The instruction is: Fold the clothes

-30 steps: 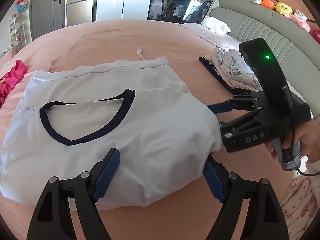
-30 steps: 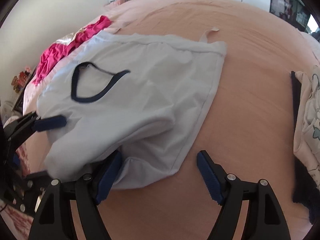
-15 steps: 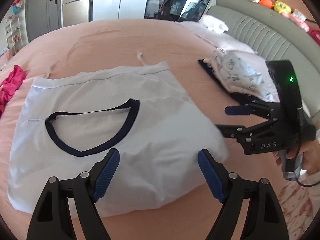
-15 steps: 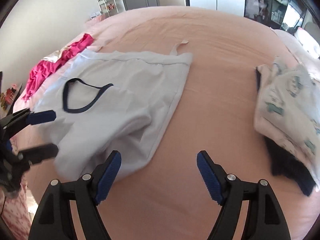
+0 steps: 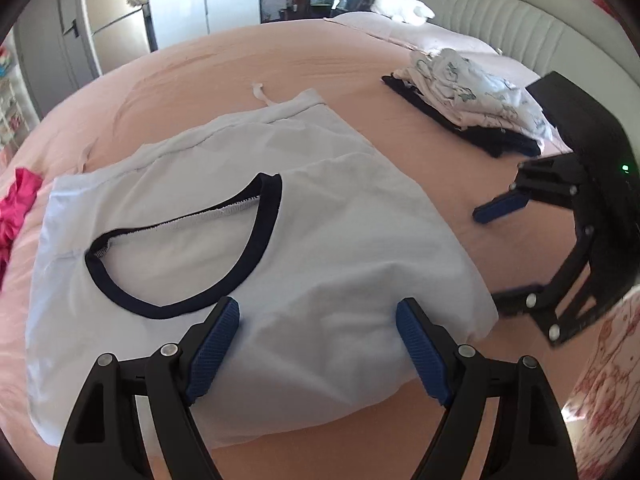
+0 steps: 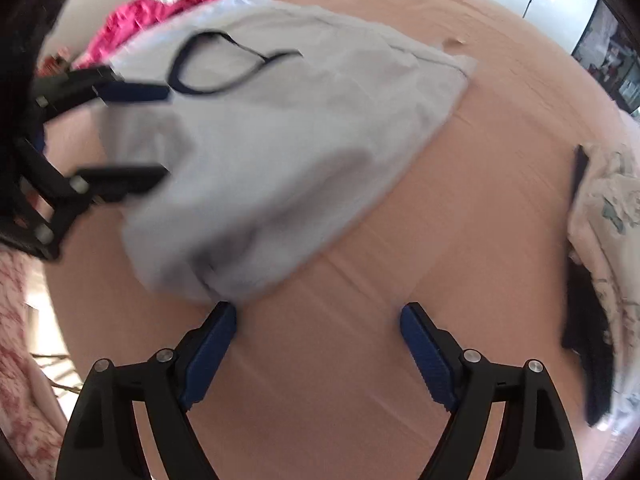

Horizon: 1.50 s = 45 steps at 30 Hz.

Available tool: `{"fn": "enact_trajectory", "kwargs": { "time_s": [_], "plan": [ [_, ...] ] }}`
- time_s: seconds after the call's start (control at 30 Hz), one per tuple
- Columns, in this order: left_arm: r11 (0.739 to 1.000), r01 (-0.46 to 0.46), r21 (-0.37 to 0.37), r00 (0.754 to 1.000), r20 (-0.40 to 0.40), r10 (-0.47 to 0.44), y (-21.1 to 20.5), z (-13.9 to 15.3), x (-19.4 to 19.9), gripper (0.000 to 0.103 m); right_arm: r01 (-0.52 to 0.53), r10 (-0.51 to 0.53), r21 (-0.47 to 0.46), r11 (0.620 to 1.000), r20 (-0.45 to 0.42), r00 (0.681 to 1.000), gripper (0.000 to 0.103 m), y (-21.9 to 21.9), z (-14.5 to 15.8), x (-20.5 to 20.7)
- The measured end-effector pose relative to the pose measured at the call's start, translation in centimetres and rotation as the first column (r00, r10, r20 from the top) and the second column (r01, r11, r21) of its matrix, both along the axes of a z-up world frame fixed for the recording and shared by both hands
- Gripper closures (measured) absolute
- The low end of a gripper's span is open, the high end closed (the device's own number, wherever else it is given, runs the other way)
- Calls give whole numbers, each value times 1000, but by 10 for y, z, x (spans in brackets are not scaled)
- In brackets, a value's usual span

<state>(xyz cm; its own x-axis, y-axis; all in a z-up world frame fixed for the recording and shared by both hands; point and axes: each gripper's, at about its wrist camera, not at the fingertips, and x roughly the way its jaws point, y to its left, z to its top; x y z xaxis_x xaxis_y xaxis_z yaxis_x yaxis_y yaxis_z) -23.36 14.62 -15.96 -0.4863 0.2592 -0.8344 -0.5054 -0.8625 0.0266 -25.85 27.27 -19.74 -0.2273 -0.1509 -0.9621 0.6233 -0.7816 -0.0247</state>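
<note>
A pale blue T-shirt (image 5: 320, 248) with a dark navy collar (image 5: 256, 264) lies folded on the pink bed (image 5: 240, 64). My left gripper (image 5: 318, 344) hovers open over the shirt's near fold with nothing between its fingers. To the right of the shirt, my right gripper (image 5: 496, 252) is open and clear of the cloth. In the right wrist view the shirt (image 6: 280, 140) is blurred; my right gripper (image 6: 318, 344) stands open just off its near corner, over bare sheet. My left gripper (image 6: 156, 132) shows open at the shirt's left side.
A stack of folded clothes (image 5: 472, 104), printed white on dark, lies to the right on the bed (image 6: 600, 216). A crumpled pink garment (image 5: 16, 208) sits at the left edge (image 6: 168, 12). A padded headboard (image 5: 520, 20) runs behind. A patterned sleeve (image 5: 608, 380) shows at lower right.
The right gripper has let go of the shirt's right edge and drawn back off the cloth. The left gripper has pulled back slightly. The shirt has settled flat.
</note>
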Motion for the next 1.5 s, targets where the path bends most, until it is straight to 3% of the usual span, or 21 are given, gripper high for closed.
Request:
{"fn": "enact_trajectory", "kwargs": {
  "time_s": [0.13,0.23,0.33,0.47,0.6,0.67,0.7,0.73,0.77,0.9,0.97,1.1,1.27,1.37,1.4,1.5],
  "plan": [
    [998,10,64,999,-47,-7,-6,15,3,23,16,-16,-62,998,-8,1000,12,-3,9,1],
    [999,37,-10,999,-3,-38,7,-2,-6,22,26,-28,-114,993,-14,1000,11,-7,16,2],
    [1000,19,-7,1000,10,-19,5,-6,-10,21,37,-40,-165,986,-18,999,11,-10,23,2],
    [999,-26,-32,999,-35,25,-22,14,1,21,28,-36,-224,974,-31,999,11,1,40,8],
    [999,-29,-43,999,-17,28,-56,23,10,21,-2,-28,-290,957,-98,995,11,5,64,22],
    [999,-38,-39,999,3,38,-74,24,12,21,20,-42,-310,951,-63,997,13,-9,59,18],
    [997,-56,-46,998,9,56,-82,22,11,21,33,-49,-319,947,-44,998,34,-16,56,16],
    [995,-78,-56,997,14,79,-90,20,11,21,71,-80,-326,943,-16,997,73,-17,50,17],
    [993,-100,-66,995,20,101,-97,17,10,21,112,-114,-332,937,14,993,82,-18,44,18],
    [988,-147,-37,989,29,148,-119,15,9,21,185,-155,-395,900,107,982,86,-11,35,17],
    [987,-158,-35,987,27,159,-124,16,7,21,234,-183,-446,864,156,971,86,0,34,23],
    [989,-146,-14,989,25,147,-131,17,4,21,296,-228,-475,828,198,953,86,13,25,34],
    [994,-91,-68,996,9,92,-129,10,2,21,212,-199,-425,880,76,977,86,-13,25,31],
    [992,-90,-88,994,58,96,-135,3,-3,20,183,-192,-386,904,16,981,87,-22,30,30],
    [991,-92,-94,991,88,100,-139,0,-6,20,171,-187,-370,913,-8,982,94,-25,34,30],
    [992,-82,-98,990,105,92,-155,0,-3,19,171,-187,-274,946,-32,982,100,-18,39,26]
  ]
}}
